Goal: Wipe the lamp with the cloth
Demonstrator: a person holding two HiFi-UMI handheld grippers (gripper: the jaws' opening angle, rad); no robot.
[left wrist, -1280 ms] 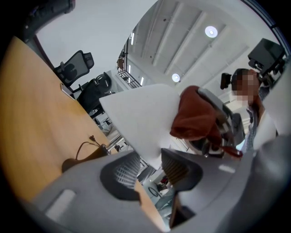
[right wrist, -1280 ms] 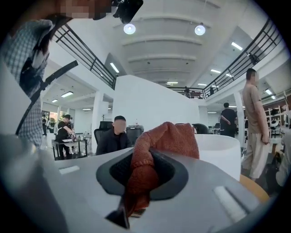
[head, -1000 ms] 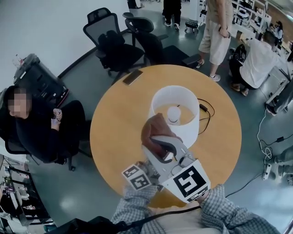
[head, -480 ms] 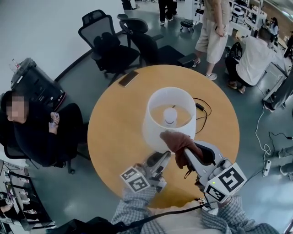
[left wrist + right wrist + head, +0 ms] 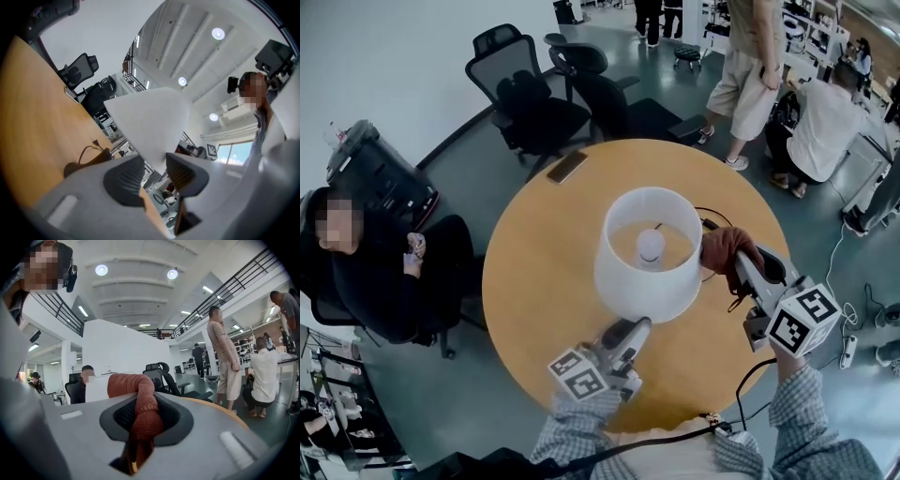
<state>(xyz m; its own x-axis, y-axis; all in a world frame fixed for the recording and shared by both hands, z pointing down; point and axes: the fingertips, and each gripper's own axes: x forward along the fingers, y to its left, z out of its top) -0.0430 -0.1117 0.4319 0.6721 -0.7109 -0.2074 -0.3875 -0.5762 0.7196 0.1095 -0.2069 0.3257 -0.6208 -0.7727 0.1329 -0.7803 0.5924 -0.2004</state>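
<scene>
The round wooden worktop carries a white lamp with a drum shade at its middle. Both checked-sleeved forearms reach in from the near edge. The right gripper lies about level at the lamp's right, its jaws narrow and clamped on a bunched rust-brown knitted cloth that sits right against the shade's side. The left gripper points slightly upward at the shade's near rim, jaws apart with that rim between them.

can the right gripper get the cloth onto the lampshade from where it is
Probably yes. The right gripper is clamped on the cloth, close beside the lampshade on its right side, and the head view shows nothing between them.
</scene>
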